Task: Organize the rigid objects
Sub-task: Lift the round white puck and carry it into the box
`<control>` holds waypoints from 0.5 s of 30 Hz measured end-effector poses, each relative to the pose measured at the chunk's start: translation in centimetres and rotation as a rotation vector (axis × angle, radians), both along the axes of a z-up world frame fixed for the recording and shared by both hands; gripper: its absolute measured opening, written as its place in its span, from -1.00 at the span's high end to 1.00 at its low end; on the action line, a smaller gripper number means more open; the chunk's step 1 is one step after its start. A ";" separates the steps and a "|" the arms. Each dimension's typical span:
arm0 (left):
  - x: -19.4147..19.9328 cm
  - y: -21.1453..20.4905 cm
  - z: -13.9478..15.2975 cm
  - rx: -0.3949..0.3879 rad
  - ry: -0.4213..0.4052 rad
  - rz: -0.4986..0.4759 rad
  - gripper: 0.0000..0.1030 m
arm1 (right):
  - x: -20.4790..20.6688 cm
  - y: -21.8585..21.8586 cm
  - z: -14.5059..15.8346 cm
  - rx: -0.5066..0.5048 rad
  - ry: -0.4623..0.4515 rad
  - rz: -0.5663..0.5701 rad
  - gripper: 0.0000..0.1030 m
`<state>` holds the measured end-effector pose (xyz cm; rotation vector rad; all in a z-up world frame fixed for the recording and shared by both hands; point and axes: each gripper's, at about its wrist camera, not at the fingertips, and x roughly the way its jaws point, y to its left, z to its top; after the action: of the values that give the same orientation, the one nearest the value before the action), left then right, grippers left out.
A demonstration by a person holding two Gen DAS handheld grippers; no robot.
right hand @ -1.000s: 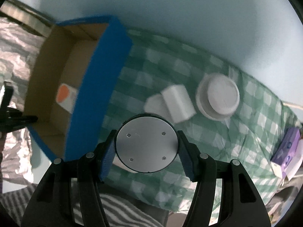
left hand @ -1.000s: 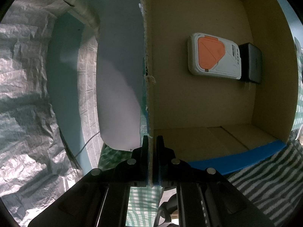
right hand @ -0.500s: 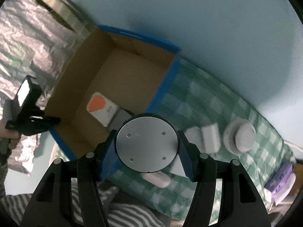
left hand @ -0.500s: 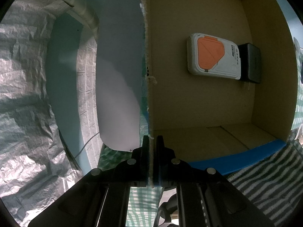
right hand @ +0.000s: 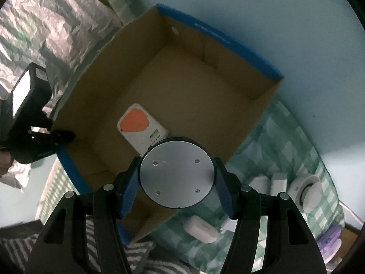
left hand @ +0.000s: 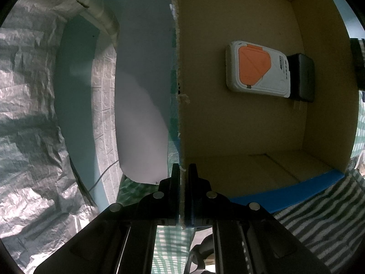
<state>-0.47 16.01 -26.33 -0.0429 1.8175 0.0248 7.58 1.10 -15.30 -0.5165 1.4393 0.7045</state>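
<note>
**Ana:** Green-and-white checked cloth [right hand: 294, 137] is covering the surface, with a pale blue wall behind and crinkled silver foil [left hand: 27, 114] hanging off to one side. What is sitting on it?

**Ben:** An open cardboard box [right hand: 205, 73] with blue outer faces is taking up most of the cloth. Inside, a white device with an orange panel [left hand: 257, 69] is lying flat on the floor of the box, and a dark grey block [left hand: 304, 77] is lying right against its far end, partly tucked under it.

**Ana:** How is the left gripper [left hand: 183, 171] standing?

**Ben:** Its fingers are pressing together on the box's torn side wall, one pad outside and one inside, pinching the cardboard edge near a corner. From the right wrist camera it is showing at the box's left rim.

**Ana:** And the right gripper [right hand: 176, 178]?

**Ben:** Its blue pads are clamping a round disc with a silver screwed face [right hand: 176, 175] from both sides. The disc is hanging over the box, above the near part of the floor, overlapping the end of the orange-panelled device in the picture.

**Ana:** Anything lying outside the box?

**Ben:** Several white items [right hand: 277, 181] are sitting on the cloth beside it, among them a round white piece [right hand: 308, 189] and a rounded white case [right hand: 200, 230]. A purple packet [right hand: 328, 239] is lying near the cloth's edge. They are too blurred to name further.
</note>
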 end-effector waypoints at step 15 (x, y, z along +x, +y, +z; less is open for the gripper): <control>-0.2 0.6 0.2 -0.015 -0.009 0.025 0.83 | -0.3 0.0 -2.3 -0.031 0.006 -0.002 -0.19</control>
<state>-0.69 16.62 -26.18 -0.0760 1.8083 0.0289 7.29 1.06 -17.57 -0.5371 1.4585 0.6837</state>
